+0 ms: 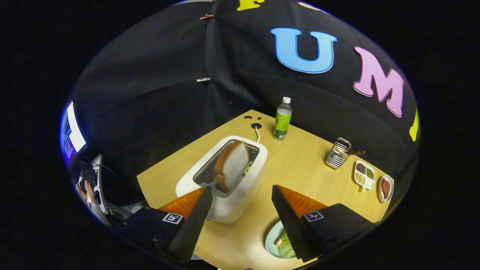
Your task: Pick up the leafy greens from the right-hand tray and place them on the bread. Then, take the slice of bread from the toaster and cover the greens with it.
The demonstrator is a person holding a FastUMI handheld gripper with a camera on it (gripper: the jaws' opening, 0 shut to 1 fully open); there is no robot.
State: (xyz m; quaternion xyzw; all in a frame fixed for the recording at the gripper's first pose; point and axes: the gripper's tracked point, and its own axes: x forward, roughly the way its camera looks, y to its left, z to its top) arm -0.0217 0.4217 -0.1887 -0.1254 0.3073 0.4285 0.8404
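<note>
A white toaster [225, 202] stands on the wooden table [300, 165], and a slice of bread [233, 164] sticks up tilted out of its slot. My gripper [241, 188] is open, its fingers spread wide above the toaster's near end. The slice sits just ahead of the gap, closer to the left finger [197, 217], and neither finger touches it. Under the right finger [290, 221] lies a pale plate [270, 242] with leafy greens [287, 245] on a piece of bread [278, 239]; the finger hides much of it.
A green bottle [282, 119] stands at the table's far corner beside a cable hole [256, 125]. To the right are a wire holder [337, 153], a divided dish of beans [364, 174] and a small dish [386, 187]. A person [88, 193] sits at a keyboard far left.
</note>
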